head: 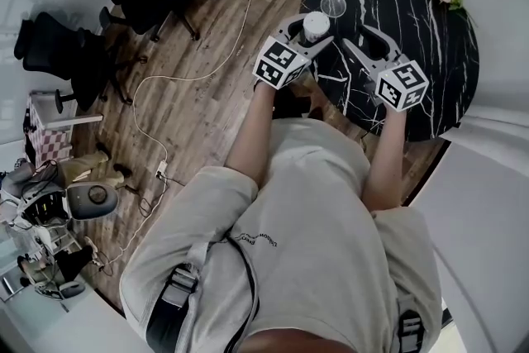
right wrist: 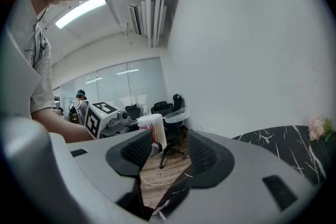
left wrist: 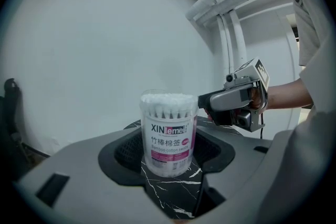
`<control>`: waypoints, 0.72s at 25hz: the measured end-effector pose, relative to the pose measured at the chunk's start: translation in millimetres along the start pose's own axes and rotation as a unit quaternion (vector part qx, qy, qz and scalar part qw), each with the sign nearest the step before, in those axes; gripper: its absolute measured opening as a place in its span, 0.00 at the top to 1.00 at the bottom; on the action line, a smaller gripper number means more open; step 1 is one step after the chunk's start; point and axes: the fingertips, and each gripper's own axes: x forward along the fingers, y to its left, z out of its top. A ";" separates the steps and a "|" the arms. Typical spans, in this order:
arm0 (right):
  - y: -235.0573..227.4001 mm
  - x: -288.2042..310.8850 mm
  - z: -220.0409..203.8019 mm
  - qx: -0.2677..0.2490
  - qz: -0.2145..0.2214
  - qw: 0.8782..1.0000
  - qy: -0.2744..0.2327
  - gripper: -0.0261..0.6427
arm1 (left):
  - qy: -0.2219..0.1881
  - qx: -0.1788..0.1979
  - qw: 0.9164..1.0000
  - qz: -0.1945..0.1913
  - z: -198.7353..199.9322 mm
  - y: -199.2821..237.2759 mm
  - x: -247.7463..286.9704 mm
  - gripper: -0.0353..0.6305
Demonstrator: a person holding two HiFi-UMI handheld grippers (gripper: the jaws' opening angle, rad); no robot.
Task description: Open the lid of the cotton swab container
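Left gripper view: left hand-held gripper (left wrist: 169,152) apparently clasps a clear cylindrical cotton swab container (left wrist: 168,134); right hand-held gripper (right wrist: 165,150) gapes empty.

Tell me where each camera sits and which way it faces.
Head view: on the head, facing steeply down at the round table; shows torso, arms, left gripper, right gripper.
Left gripper view: on that gripper, facing along jaws shut on the swab container, toward a white wall; shows the right forearm.
Right gripper view: on that gripper, facing past open, empty jaws toward office chairs; shows the left forearm.
Shared: both gripper views show the swab container and the other gripper.
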 end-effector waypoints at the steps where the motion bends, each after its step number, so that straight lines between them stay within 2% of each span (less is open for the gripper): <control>1: -0.6 0.1 1.0 -0.001 -0.001 1.000 -0.002 0.61 | 0.000 0.000 1.000 0.001 0.5 1.1 -0.1 0.55; 7: -3.3 0.9 6.7 0.001 -0.004 1.000 -0.017 0.67 | 0.005 0.006 1.000 0.004 0.6 4.5 -1.3 0.55; 18: -2.5 5.7 13.2 0.014 0.007 0.999 -0.035 0.80 | -0.006 -0.008 1.000 0.011 1.4 12.4 -5.4 0.55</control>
